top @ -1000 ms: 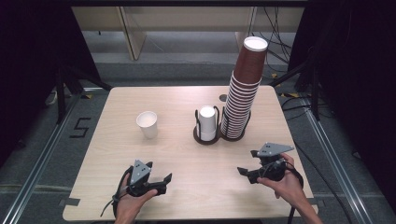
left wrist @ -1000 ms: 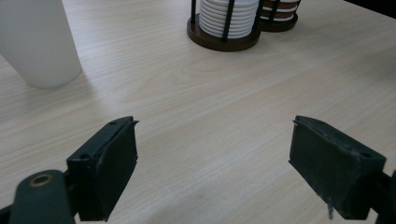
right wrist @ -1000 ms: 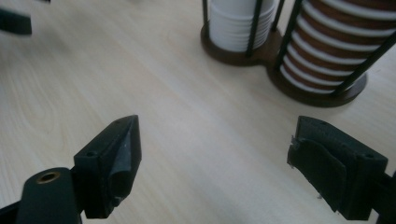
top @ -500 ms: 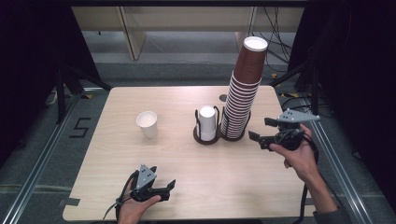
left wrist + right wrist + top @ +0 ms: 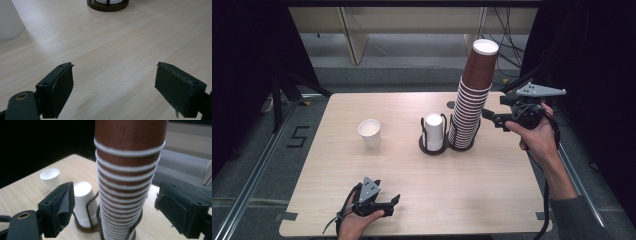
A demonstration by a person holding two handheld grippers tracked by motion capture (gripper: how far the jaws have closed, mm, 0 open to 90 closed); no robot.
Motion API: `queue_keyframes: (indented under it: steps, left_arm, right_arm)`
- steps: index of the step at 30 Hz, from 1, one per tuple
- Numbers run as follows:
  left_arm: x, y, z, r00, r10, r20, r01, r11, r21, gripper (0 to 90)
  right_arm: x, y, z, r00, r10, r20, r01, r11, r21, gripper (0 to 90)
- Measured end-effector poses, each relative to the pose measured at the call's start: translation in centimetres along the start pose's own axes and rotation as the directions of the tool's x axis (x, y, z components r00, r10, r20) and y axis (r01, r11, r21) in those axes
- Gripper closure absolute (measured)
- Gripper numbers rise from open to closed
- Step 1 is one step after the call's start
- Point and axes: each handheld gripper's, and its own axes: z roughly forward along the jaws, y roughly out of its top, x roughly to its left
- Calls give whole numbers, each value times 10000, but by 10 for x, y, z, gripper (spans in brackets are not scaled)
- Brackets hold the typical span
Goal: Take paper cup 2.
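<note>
A tall stack of brown paper cups with white rims (image 5: 472,100) stands upside down in a dark wire holder (image 5: 461,146) right of the middle of the light wooden table (image 5: 412,165). The right gripper (image 5: 493,119) is held in the air just right of that stack, level with its middle; its jaws have just been opening and stand released on either side of the stack, not touching it. Left of the stack, an inverted white paper cup (image 5: 434,131) sits in a second holder, and an upright white paper cup (image 5: 370,133) stands farther left. The left gripper (image 5: 393,202) rests near the table's near edge, jaws apart, empty.
</note>
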Motion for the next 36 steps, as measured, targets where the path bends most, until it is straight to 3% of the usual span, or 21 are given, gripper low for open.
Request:
queue_keyframes:
  steps: [2,12,13,17,18,19,21,27,29,32,33,36]
  left_arm:
    - [1,0,0,10000,21,-6,-21,9999,101,147]
    - [0,-2,2,9998,144,104,-146,9996,240,146]
    - [1,-2,3,9999,119,125,-122,9997,200,147]
    - [0,-2,2,9998,163,149,-167,9995,284,146]
    - [-1,-2,3,9998,59,180,-63,9998,195,147]
    - [-1,-3,3,9999,92,140,-96,9996,280,146]
    - [-1,-3,3,9998,147,153,-152,9993,342,146]
    - [-2,-3,3,9994,247,241,-255,9992,318,146]
    - [-3,-2,3,9994,267,232,-274,9991,325,147]
    - [-3,-2,3,9994,269,212,-276,9991,319,147]
    - [-3,-2,3,9995,247,213,-253,9992,299,147]
    - [-2,-3,3,9994,264,241,-272,9992,304,146]
  right_arm:
    - [-1,9,0,9998,-177,33,177,9998,-22,156]
    - [-6,49,6,9998,44,181,-38,9994,-334,155]
    - [-8,56,9,9994,-84,344,94,9995,-308,155]
    - [-9,66,15,9995,-176,269,181,9997,-192,155]
    - [-10,71,18,9985,-388,392,402,9986,-339,155]
    - [-8,73,20,9996,-105,275,111,9997,-232,154]
    - [-8,75,22,9992,-297,277,304,9992,-273,155]
    - [-8,86,36,9983,-225,542,239,9994,-248,143]
    - [-10,89,43,9987,23,510,-12,9997,-225,144]
    - [-11,90,46,9991,31,417,-22,9997,-231,140]
    - [-10,91,47,9988,262,423,-253,9994,-217,139]
    - [-12,92,52,9990,66,450,-51,9994,-341,134]
